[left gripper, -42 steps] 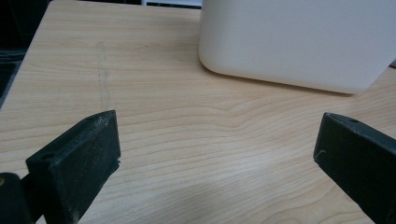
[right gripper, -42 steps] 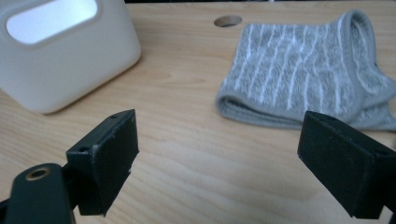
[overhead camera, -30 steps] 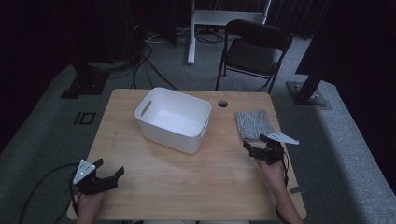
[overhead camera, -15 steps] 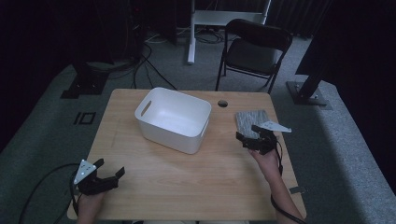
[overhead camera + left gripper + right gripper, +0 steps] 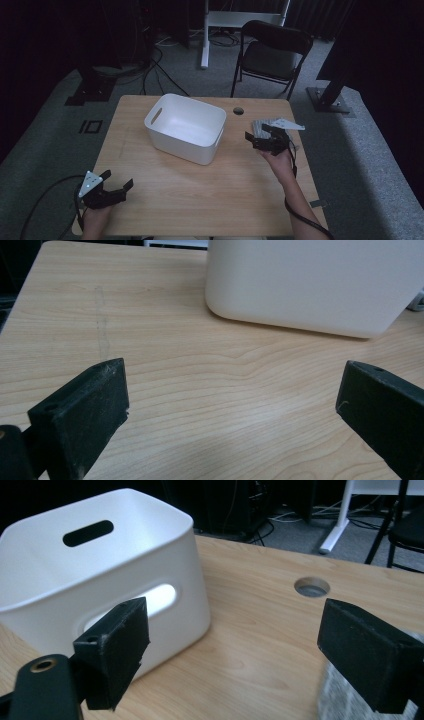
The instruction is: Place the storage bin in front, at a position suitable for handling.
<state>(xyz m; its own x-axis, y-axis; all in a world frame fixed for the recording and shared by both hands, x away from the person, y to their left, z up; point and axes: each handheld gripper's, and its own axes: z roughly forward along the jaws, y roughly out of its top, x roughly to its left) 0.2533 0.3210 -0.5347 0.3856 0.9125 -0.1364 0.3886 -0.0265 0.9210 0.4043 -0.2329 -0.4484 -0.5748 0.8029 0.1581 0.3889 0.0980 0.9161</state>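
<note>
A white plastic bin [image 5: 185, 127] with handle slots stands at the middle of the wooden table [image 5: 200, 200]. A grey folded cloth [image 5: 258, 126] lies to its right, partly hidden under my right gripper [image 5: 252, 141]. That gripper is open over the cloth's near edge, its jaws pointing left at the bin. In the right gripper view the bin [image 5: 100, 580] is on the left and the cloth [image 5: 340, 700] sits under the right jaw, with nothing between the jaws. My left gripper [image 5: 120, 181] rests open at the front left corner, and the bin wall [image 5: 310, 285] lies well ahead of it.
A round cable hole [image 5: 238, 110] is in the table behind the cloth. A black folding chair [image 5: 272, 55] stands beyond the far edge. Bare wood stretches between the bin and the front edge.
My right gripper has moved away from the person, onto the cloth, and turned left toward the bin. The left gripper has stayed put.
</note>
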